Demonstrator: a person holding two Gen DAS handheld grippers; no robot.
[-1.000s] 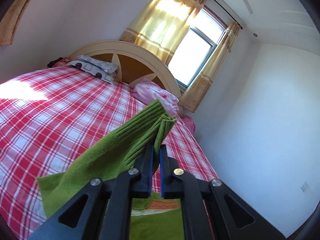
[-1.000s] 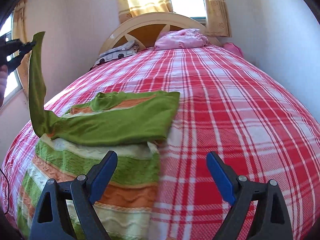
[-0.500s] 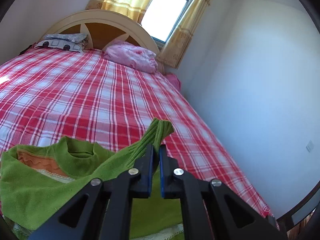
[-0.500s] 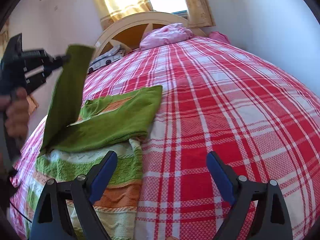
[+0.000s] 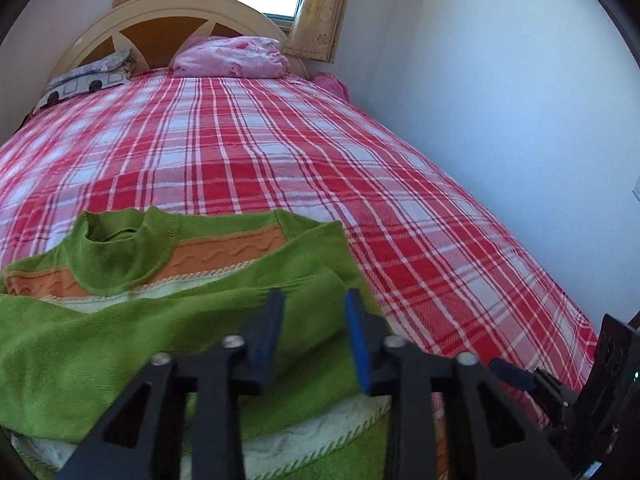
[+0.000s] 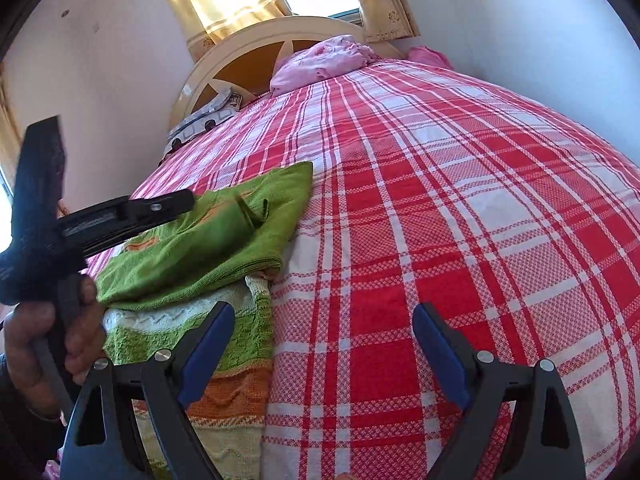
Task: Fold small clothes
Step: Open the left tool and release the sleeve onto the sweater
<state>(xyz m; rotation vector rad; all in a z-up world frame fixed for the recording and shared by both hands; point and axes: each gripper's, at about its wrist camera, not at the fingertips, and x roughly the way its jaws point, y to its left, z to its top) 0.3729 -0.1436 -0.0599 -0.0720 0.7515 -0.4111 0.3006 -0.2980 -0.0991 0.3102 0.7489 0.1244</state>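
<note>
A small green sweater with orange and cream stripes lies on the red plaid bed; both green sleeves are folded across its chest. My left gripper is open just above the folded sleeve, holding nothing. In the right wrist view the sweater lies at the left, with the left gripper over it, held by a hand. My right gripper is open and empty, low over the bed beside the sweater's right edge and hem.
A pink pillow and a grey patterned pillow lie by the cream headboard. A white wall runs along the bed's right side. The right gripper's body shows at lower right.
My left gripper carried the green sleeve down and across the sweater, then opened and let it go. The sleeve now lies flat on the chest. The right gripper stayed open, nearly still.
</note>
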